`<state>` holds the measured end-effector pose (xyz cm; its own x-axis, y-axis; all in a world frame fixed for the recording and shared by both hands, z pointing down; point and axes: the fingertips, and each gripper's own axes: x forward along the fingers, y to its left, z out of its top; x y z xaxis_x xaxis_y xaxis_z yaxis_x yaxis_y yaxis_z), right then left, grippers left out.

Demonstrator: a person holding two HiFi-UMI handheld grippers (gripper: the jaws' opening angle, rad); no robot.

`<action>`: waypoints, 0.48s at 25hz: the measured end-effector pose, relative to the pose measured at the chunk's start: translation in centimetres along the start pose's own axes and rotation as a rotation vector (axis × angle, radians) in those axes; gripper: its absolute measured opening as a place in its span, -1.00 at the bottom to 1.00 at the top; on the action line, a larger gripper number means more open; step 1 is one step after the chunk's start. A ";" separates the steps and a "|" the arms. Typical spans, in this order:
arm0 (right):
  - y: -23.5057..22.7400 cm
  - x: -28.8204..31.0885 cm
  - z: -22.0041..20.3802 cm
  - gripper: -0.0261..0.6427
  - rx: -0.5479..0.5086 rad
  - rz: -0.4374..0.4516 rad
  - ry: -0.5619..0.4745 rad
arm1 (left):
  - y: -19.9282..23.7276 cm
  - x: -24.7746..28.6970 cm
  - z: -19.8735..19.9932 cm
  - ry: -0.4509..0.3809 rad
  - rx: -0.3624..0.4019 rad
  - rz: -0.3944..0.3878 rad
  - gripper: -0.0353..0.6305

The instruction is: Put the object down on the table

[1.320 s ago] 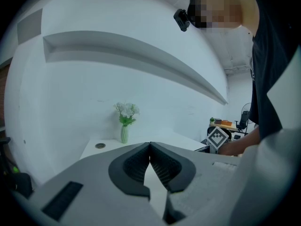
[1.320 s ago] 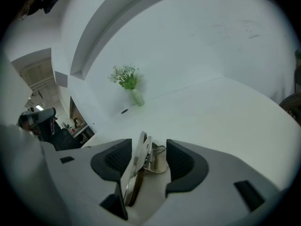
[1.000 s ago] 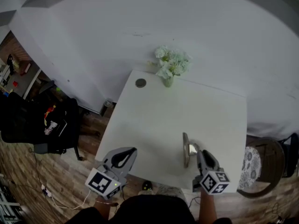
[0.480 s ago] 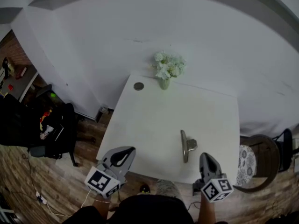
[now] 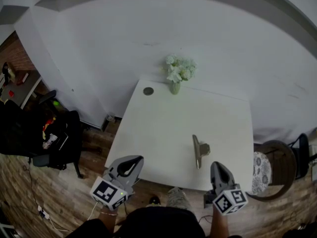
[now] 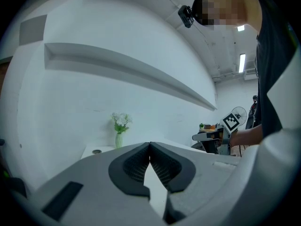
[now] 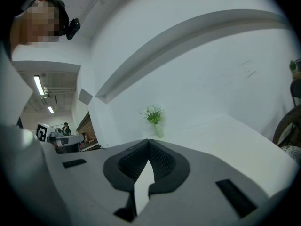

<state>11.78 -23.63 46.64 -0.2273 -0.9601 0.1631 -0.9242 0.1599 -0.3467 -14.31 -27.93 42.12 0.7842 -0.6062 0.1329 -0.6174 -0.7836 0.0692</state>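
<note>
Oddly little of the person shows in the head view: a dark garment (image 5: pixel 158 223) fills the bottom centre, and both wrists are cut off by the lower edge behind the marker cubes. What the metal object (image 5: pixel 197 150) is cannot be told at this size; it reads as a slim tan-grey bar with a short stub sticking out to its right. It lies flat on the white table (image 5: pixel 163 123), lower right of the frame, near the front edge. In both gripper views the grey body of the tool covers the lower half, hiding anything below the tips.

The right gripper (image 5: pixel 216 164) hangs just below the object in the picture, off the table's front edge and clear of it, pointing up the frame. Its jaws are pressed together tip to tip with nothing between them. The left gripper (image 5: pixel 140 158) sits at lower left beside the table's near corner, angled up and to the right, its jaws likewise closed on nothing.

Far across the table stand a vase of flowers (image 5: pixel 177 73) and a small dark disc (image 5: pixel 148 90).
</note>
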 end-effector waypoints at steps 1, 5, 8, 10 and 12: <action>0.2 -0.1 0.0 -0.93 -0.004 0.002 0.001 | 0.0 -0.1 0.0 -0.001 0.000 0.000 -0.89; 0.8 -0.3 -0.2 -0.93 -0.032 0.013 0.015 | -0.3 -0.2 -0.3 -0.001 0.006 -0.003 -0.89; 0.9 -0.6 -0.1 -0.93 -0.050 0.014 0.024 | -0.5 -0.2 -0.3 -0.006 0.008 -0.008 -0.89; 0.7 -0.7 0.0 -0.93 -0.051 0.009 0.025 | -0.7 -0.1 -0.4 -0.002 -0.006 -0.009 -0.89; 0.5 -0.8 0.0 -0.93 -0.044 0.003 0.025 | -0.8 -0.1 -0.5 -0.002 -0.011 -0.009 -0.89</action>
<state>11.52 -22.78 46.36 -0.2372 -0.9535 0.1859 -0.9361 0.1732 -0.3061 -13.93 -27.19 42.58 0.7895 -0.5998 0.1300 -0.6113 -0.7872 0.0808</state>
